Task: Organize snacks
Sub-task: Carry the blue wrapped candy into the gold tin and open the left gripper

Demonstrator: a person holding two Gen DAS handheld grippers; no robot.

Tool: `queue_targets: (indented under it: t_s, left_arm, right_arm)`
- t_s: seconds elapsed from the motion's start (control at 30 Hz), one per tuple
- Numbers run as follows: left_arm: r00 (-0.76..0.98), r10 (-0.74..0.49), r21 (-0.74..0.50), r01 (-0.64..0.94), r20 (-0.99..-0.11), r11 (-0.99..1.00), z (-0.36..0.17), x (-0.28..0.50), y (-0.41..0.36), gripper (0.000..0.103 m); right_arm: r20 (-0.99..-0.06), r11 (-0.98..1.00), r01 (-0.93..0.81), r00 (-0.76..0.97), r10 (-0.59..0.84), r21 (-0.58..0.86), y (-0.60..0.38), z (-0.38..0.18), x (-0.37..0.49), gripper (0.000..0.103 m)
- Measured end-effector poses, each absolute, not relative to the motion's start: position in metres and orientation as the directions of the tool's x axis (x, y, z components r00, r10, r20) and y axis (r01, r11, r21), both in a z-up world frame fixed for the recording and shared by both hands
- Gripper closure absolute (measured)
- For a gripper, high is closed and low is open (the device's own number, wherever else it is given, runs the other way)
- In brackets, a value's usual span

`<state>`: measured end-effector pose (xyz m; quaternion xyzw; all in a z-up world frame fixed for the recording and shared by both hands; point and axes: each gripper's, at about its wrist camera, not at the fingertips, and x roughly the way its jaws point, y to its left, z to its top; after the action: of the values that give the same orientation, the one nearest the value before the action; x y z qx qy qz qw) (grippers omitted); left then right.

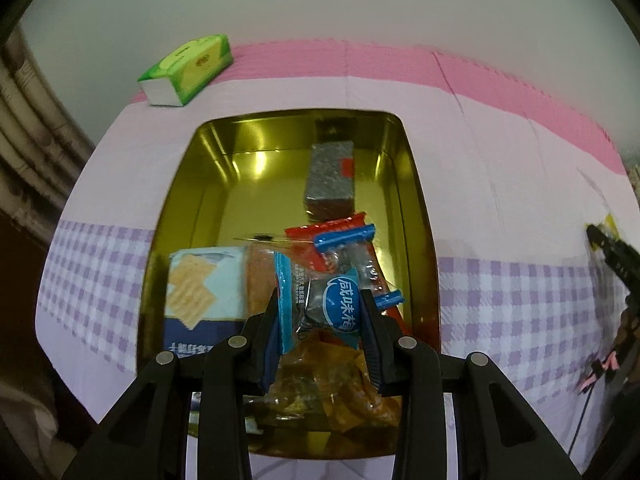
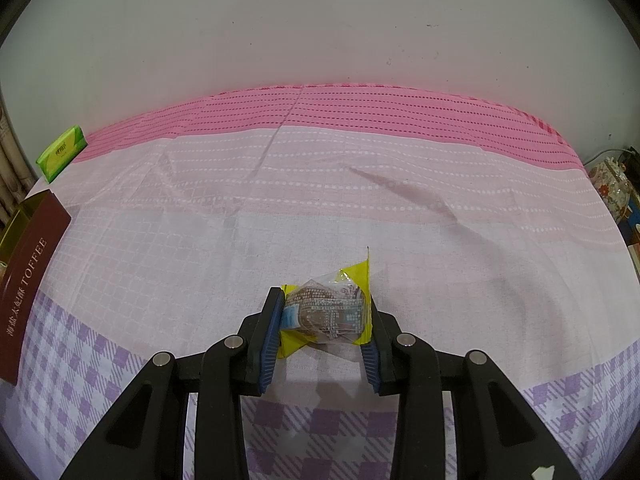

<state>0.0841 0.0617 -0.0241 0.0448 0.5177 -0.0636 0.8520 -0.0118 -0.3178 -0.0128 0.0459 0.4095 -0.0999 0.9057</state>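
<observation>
Nearest in the left wrist view, the left gripper [image 1: 322, 320] has its jaws clamped on a blue-ended snack packet [image 1: 320, 300], holding it over the near end of the gold tin [image 1: 208, 168]. The grip looks set for dropping the packet in with the rest. Below it in the tin lies a crumpled orange wrapper [image 1: 344, 396], with a cracker box [image 1: 204, 292] to the left and red and blue-sealed packets [image 1: 340, 244] just beyond. Farther in, a grey foil block [image 1: 330, 176] lies alone toward the far wall, so much of the tin floor is still bare. Beyond the tin, at the far left of the cloth, a green tissue pack [image 1: 188, 68] sits out of the way.

In the right wrist view, the right gripper [image 2: 322, 320] has its jaws closed on a yellow-edged snack packet [image 2: 328, 312], down at the checked tablecloth [image 2: 400, 208] and well to the right of the tin. It appears to be gripped for the next trip over. The tin's brown outer wall, marked TOFFEE [image 2: 28, 280], shows at the far left.
</observation>
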Motion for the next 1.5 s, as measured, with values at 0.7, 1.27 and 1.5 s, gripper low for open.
queue_targets:
  t_s: [0.7, 1.27, 1.5]
  left_arm:
    - [0.474, -0.025, 0.063, 0.169, -0.880, 0.984, -0.019, 0.081, 0.056, 0.056]
    - [0.572, 0.001, 0.046, 0.065, -0.820, 0.997, 0.019, 0.054, 0.093, 0.036]
    - [0.601, 0.055, 0.044, -0.033, -0.798, 0.999, 0.022, 0.044, 0.123, 0.035]
  right_arm:
    - [-0.752, 0.976, 0.217, 0.641, -0.154, -0.014, -0.318, -0.013, -0.011, 0.069]
    - [-0.752, 0.976, 0.216, 0.639, -0.161, -0.025, -0.318, -0.012, -0.010, 0.071]
    - [-0.751, 0.973, 0.229, 0.636, -0.177, -0.035, -0.318, -0.010, -0.010, 0.072]
